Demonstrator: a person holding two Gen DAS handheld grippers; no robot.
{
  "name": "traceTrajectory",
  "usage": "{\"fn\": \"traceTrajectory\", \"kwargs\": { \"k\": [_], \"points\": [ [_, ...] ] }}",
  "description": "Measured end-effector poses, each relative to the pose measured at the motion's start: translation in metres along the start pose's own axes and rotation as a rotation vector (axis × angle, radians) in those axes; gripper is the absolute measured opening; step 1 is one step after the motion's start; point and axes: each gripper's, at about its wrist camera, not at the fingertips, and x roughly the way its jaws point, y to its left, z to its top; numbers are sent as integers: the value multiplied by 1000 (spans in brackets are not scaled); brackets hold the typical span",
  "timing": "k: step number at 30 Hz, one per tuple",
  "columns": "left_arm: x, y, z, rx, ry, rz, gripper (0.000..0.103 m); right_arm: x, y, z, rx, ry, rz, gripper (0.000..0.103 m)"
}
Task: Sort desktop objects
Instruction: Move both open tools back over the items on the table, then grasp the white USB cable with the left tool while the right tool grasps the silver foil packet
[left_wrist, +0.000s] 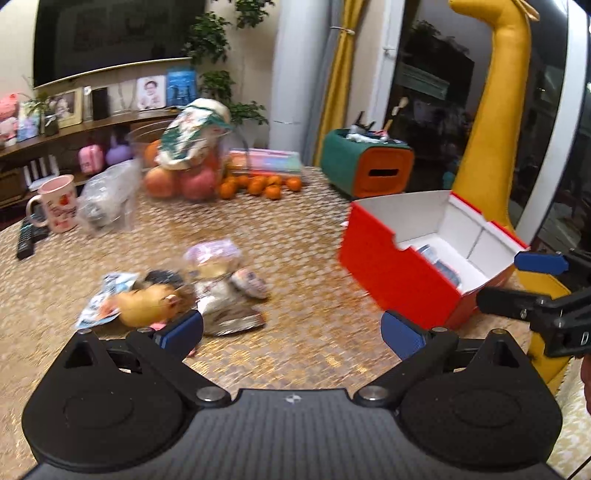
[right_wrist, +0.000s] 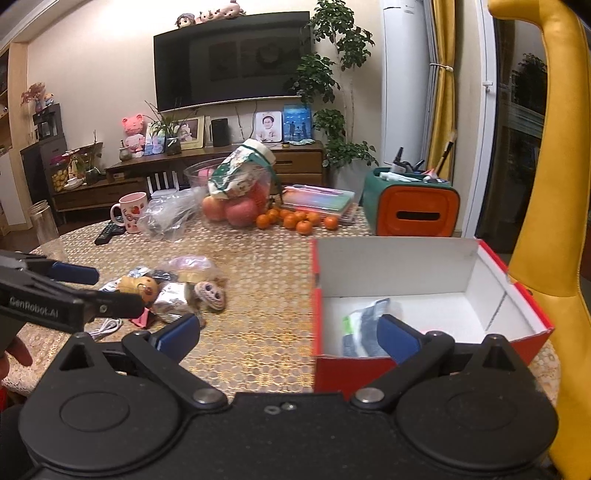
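**Both grippers empty over a table of snacks and an open red box**

We see two hand-held grippers above a table (right_wrist: 266, 258) covered in a gold patterned cloth. The left gripper (left_wrist: 291, 330) has its blue-padded jaws spread wide with nothing between them; it hangs just short of a loose pile of small packets and toys (left_wrist: 177, 291), which lies on the cloth at its left finger. In the pile we can make out a yellow figure (right_wrist: 142, 286), a foil-wrapped packet (right_wrist: 171, 301), a round piece with two dark eyes (right_wrist: 210, 295) and a clear bag holding something pale (right_wrist: 194, 269); the left view is blurred, so finer detail escapes us.

The right gripper (right_wrist: 288, 336) is likewise spread wide and empty, its right finger (right_wrist: 397, 338) over the near wall of a red cardboard box (right_wrist: 351, 369). The box stands open to the right of the pile, well apart from it, with a white interior. One packet (right_wrist: 364, 326) in grey and green lies on its floor near the front left corner.

Farther back on the table sit a pink mug (right_wrist: 131, 216), a crumpled clear plastic bag (right_wrist: 170, 218), apples (right_wrist: 229, 210) under a printed bag, a row of tangerines (right_wrist: 299, 221) and a green-and-orange organiser (right_wrist: 410, 205).
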Motion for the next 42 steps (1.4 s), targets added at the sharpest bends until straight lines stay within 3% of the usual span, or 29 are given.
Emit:
{"fn": "traceTrajectory", "kwargs": {
  "k": [13,19,30,42],
  "points": [
    [-11,58,-34,-58,-32,57,103,29,44,-2,-10,22,20,102],
    [0,81,-43,-106,1,70,103,50,63,-4,-21,41,29,102],
    [38,106,-53,-83,34,70,103,101,90,0,-33,81,66,101],
    [66,131,-65,-55,53,117,102,157,105,-1,-36,134,98,94]
  ]
}}
